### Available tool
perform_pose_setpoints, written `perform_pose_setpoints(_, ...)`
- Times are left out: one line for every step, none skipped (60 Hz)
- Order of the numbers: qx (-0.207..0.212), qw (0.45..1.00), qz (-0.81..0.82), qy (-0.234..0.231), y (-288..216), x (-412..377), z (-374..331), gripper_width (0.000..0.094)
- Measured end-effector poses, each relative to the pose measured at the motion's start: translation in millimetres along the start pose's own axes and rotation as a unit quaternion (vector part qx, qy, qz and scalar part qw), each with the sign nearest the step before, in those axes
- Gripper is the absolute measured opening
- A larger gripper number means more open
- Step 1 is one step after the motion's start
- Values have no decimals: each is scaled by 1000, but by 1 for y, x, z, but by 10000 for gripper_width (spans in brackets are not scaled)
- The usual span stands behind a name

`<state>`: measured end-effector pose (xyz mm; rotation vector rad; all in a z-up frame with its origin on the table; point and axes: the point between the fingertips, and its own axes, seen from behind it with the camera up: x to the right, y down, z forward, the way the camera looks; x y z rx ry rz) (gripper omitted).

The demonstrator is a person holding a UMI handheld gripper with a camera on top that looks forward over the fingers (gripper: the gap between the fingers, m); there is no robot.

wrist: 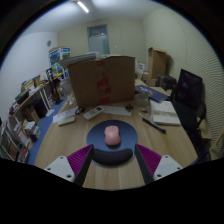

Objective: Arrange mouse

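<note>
- The mouse (112, 135) is small, rounded and pink, lying in the middle of a dark round mat (112, 142) on the wooden table (60, 142)
- The gripper (112, 158) is wide open and holds nothing; the mouse sits just ahead of its purple pads (80, 156)
- A large cardboard box (103, 81) stands beyond the mat

Small items (100, 111) beside cardboard box (102, 80) indistinct

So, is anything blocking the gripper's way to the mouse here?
Nothing visible does. The pink mouse sits on a dark round pad just ahead of the open gripper, in line with the gap between its fingers. The cardboard box stands beyond it.
</note>
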<state>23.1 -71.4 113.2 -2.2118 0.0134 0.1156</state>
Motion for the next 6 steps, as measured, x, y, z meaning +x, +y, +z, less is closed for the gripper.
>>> perform_pose_setpoints(0, 1000, 1, 1, 3, 2, -10, 836)
perform_pose_setpoints(1, 1000, 3, 3, 6, 4, -20, 840)
perform_pose_setpoints(1, 1000, 7, 5, 10, 7, -30, 838)
perform_pose_setpoints(1, 1000, 10, 7, 14, 10, -39, 836)
perform_pose_setpoints(-1, 1000, 14, 9, 18, 12, -49, 837)
perform_pose_setpoints(-2, 1000, 18, 10, 23, 15, -57, 837)
